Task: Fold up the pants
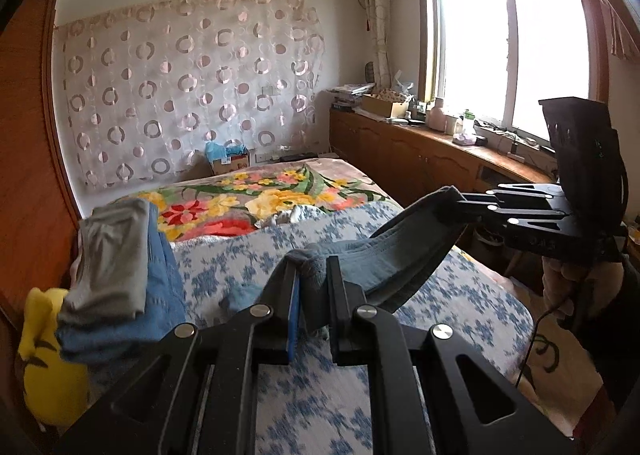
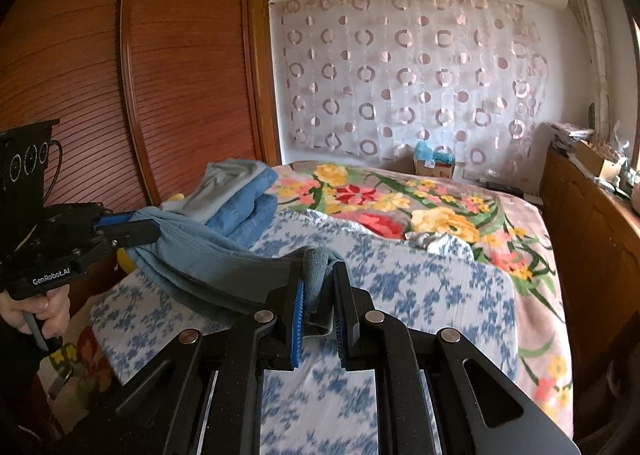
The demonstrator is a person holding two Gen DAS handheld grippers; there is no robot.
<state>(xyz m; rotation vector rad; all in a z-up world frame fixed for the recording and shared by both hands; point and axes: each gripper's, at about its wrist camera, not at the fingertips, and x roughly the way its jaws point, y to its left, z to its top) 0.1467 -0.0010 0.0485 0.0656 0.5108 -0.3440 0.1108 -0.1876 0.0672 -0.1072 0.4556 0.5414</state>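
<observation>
Grey-blue pants (image 1: 404, 255) hang stretched between my two grippers above the bed. My left gripper (image 1: 314, 269) is shut on a bunched end of the pants, with cloth pinched between its pads. In the left wrist view my right gripper (image 1: 456, 201) comes in from the right and clamps the other end. The right wrist view shows my right gripper (image 2: 320, 269) shut on a rolled edge of the pants (image 2: 224, 267), and my left gripper (image 2: 154, 225) holds the far end at the left. The cloth sags a little between them.
A blue-and-white floral cover (image 1: 320, 383) spreads over the bed, with a bright flowered blanket (image 2: 420, 207) behind it. Folded grey and blue clothes (image 1: 116, 267) are stacked at the left beside a yellow plush toy (image 1: 48, 355). A wooden wardrobe (image 2: 132, 75) and low cabinets (image 1: 420, 159) flank the bed.
</observation>
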